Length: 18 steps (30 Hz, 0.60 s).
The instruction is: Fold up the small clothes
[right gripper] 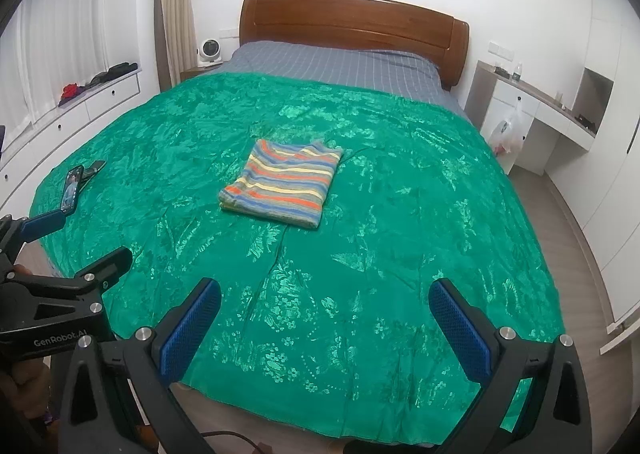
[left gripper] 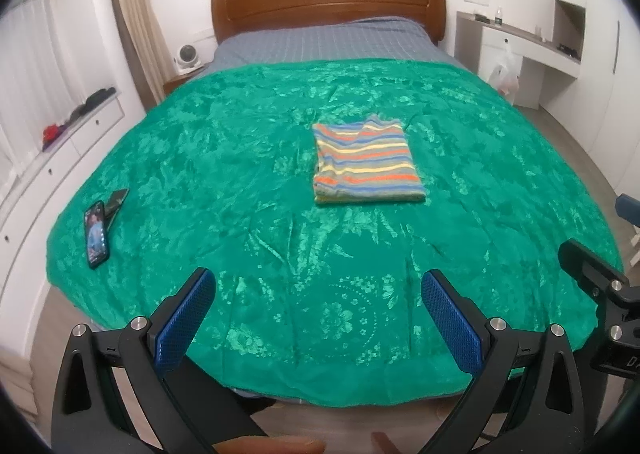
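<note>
A small striped garment (left gripper: 367, 160) (right gripper: 285, 183), in blue, orange, yellow and grey, lies folded into a neat rectangle in the middle of the green bedspread (left gripper: 240, 158) (right gripper: 400, 214). My left gripper (left gripper: 320, 288) hovers open over the foot of the bed, well short of the garment, with nothing between its blue pads. My right gripper (right gripper: 328, 296) is likewise open and empty above the foot of the bed. The left gripper's body (right gripper: 52, 294) shows at the left edge of the right wrist view.
Two phones (left gripper: 98, 228) (right gripper: 74, 188) lie near the bed's left edge. A wooden headboard (left gripper: 328, 0) and grey sheet are at the far end. White drawers (left gripper: 60, 158) run along the left wall; a desk with a plastic bag (right gripper: 508, 130) stands on the right.
</note>
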Motion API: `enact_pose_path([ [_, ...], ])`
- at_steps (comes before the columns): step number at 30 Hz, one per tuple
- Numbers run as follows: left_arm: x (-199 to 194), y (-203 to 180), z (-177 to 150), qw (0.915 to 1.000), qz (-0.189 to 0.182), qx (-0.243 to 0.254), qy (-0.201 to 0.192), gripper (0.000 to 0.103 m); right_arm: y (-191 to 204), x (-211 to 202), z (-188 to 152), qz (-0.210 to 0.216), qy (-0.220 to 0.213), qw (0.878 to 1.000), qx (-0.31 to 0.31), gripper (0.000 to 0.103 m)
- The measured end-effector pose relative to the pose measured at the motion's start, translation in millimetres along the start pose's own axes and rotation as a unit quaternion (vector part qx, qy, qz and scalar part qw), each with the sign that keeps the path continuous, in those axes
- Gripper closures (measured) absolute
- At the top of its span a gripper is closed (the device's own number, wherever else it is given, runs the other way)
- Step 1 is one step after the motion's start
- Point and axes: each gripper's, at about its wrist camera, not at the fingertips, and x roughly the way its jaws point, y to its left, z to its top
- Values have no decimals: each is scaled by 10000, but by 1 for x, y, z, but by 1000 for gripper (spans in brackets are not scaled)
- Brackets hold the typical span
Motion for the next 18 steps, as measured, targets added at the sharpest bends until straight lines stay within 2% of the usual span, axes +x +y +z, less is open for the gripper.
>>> enact_pose_path([
  [7, -4, 2, -2, 9993, -316, -168, -99, 0, -4, 0, -2, -24, 14, 10000, 54, 1],
  [18, -3, -2, -1, 9996, -218, -131, -137, 0, -9, 2, -3, -7, 42, 9999, 115, 1],
])
